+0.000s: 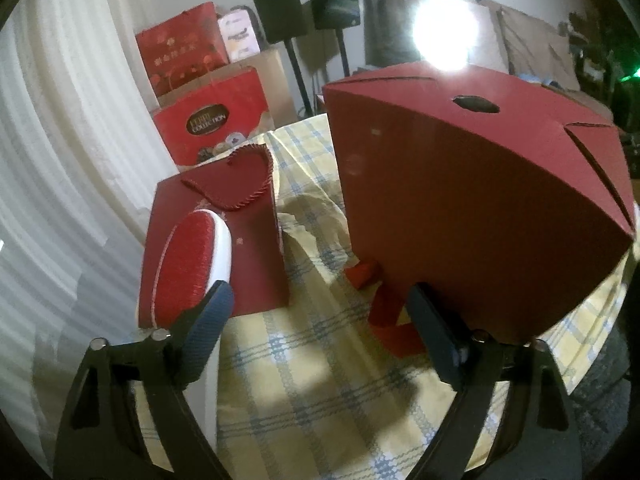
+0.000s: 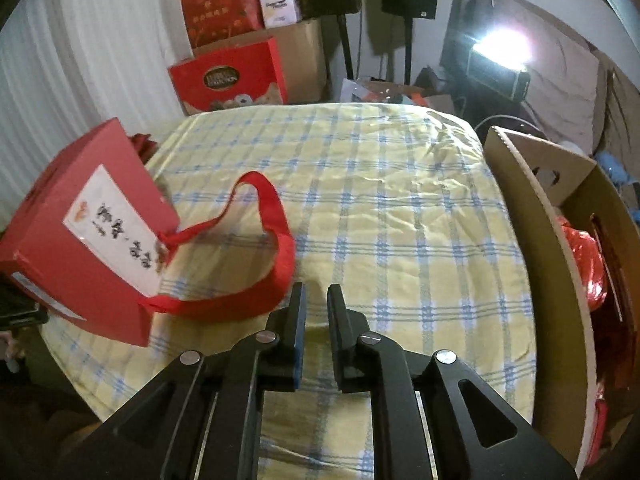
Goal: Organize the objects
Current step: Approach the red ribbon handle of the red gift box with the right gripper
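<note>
Your left tool (image 1: 320,312) hangs spread wide with nothing between its fingers, flanked by the tall dark-red cardboard gift box (image 1: 472,200) and a red-bristled white brush (image 1: 188,264) on a flat maroon paper bag (image 1: 248,216). Your right tool (image 2: 316,300), clenched on nothing, hovers over the yellow checked surface (image 2: 400,200) beside the box's ribbon loop (image 2: 272,216). Contents of the brown carton (image 2: 532,216) are cut off.

A red gift box (image 1: 212,124) on the floor at about eleven o'clock carries a dark oval badge (image 1: 207,121) reading "COLLECTION"; the line above it is too blurred to read. The red box (image 2: 86,236) at nine o'clock bears a white label (image 2: 116,228) with dark brush characters, illegible. The red bag (image 1: 182,50) behind shows gold characters, also unreadable.
</note>
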A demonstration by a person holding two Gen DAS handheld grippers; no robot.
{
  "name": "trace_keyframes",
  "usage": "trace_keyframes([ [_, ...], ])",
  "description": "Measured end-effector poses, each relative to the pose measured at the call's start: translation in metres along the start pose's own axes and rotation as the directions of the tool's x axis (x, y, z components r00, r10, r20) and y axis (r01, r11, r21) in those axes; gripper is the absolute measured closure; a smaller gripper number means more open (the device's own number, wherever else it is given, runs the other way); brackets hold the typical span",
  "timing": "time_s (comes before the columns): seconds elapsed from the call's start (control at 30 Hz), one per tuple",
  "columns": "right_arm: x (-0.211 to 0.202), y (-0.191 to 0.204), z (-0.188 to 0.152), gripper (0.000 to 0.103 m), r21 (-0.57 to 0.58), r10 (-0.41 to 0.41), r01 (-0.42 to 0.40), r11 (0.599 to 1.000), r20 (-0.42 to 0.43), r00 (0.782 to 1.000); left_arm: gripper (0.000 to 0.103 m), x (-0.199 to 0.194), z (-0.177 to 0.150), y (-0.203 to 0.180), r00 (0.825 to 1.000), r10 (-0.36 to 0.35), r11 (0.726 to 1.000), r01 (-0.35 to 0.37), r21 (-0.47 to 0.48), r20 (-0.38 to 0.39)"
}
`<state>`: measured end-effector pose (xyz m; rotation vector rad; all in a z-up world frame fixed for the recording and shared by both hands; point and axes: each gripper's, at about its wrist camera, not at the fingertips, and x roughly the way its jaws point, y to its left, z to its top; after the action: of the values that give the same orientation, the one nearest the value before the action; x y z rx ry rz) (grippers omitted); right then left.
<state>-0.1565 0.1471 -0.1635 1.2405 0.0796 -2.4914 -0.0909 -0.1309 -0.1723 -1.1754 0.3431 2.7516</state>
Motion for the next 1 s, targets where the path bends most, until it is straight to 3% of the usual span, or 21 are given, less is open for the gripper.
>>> trace_keyframes([
  [0.03, 0.000, 0.001, 0.000, 0.091, 0.000, 0.009, -0.009, 1.000, 0.001, 1.000, 0.032, 0.002, 0.000, 0.002, 1.000, -0.026, 1.000, 0.025, -0.016, -0.012],
  [0.2, 0.001, 0.006, 0.000, 0.089, 0.009, 0.031, -0.031, 0.999, 0.001, 1.000, 0.095, 0.013, 0.002, 0.009, 0.995, -0.091, 0.992, 0.086, -0.097, -0.046],
  [0.27, 0.002, 0.006, 0.001, 0.083, 0.014, 0.041, -0.041, 0.999, 0.005, 0.999, 0.102, 0.016, 0.002, 0.012, 0.994, -0.103, 0.987, 0.097, -0.126, -0.043],
  [0.33, 0.005, 0.008, 0.005, 0.070, 0.016, 0.055, -0.055, 0.998, 0.007, 0.998, 0.103, 0.016, 0.002, 0.015, 0.994, -0.101, 0.983, 0.094, -0.155, -0.036],
  [0.43, 0.009, 0.018, 0.010, 0.065, -0.015, 0.075, -0.075, 0.997, 0.013, 0.997, 0.103, 0.009, 0.004, 0.023, 0.993, -0.119, 0.975, 0.116, -0.191, -0.002],
  [0.53, 0.021, 0.029, 0.016, 0.045, -0.049, 0.085, -0.085, 0.995, -0.001, 0.996, 0.103, 0.002, 0.006, 0.030, 0.993, -0.120, 0.972, 0.121, -0.203, 0.018],
  [0.63, 0.039, 0.040, 0.019, 0.044, -0.104, 0.000, -0.002, 0.995, -0.016, 1.000, 0.103, 0.000, 0.006, 0.031, 0.995, -0.101, 0.976, 0.102, -0.193, 0.016],
  [0.7, 0.046, 0.045, 0.018, 0.058, -0.148, -0.073, 0.071, 0.986, -0.008, 0.997, 0.103, -0.001, 0.005, 0.030, 0.995, -0.096, 0.977, 0.097, -0.190, 0.015],
  [0.77, 0.048, 0.044, 0.016, 0.086, -0.156, -0.082, 0.081, 0.984, -0.002, 0.997, 0.103, -0.001, 0.005, 0.030, 0.996, -0.091, 0.978, 0.092, -0.185, 0.011],
  [0.83, 0.046, 0.037, 0.015, 0.101, -0.135, -0.115, 0.113, 0.984, -0.005, 0.993, 0.103, -0.001, 0.006, 0.029, 0.997, -0.081, 0.981, 0.081, -0.177, 0.006],
  [1.0, 0.022, 0.009, 0.015, 0.101, -0.078, -0.212, 0.215, 0.973, 0.049, 0.976, 0.101, -0.002, 0.006, 0.022, 0.997, -0.074, 0.985, 0.074, -0.154, 0.006],
])
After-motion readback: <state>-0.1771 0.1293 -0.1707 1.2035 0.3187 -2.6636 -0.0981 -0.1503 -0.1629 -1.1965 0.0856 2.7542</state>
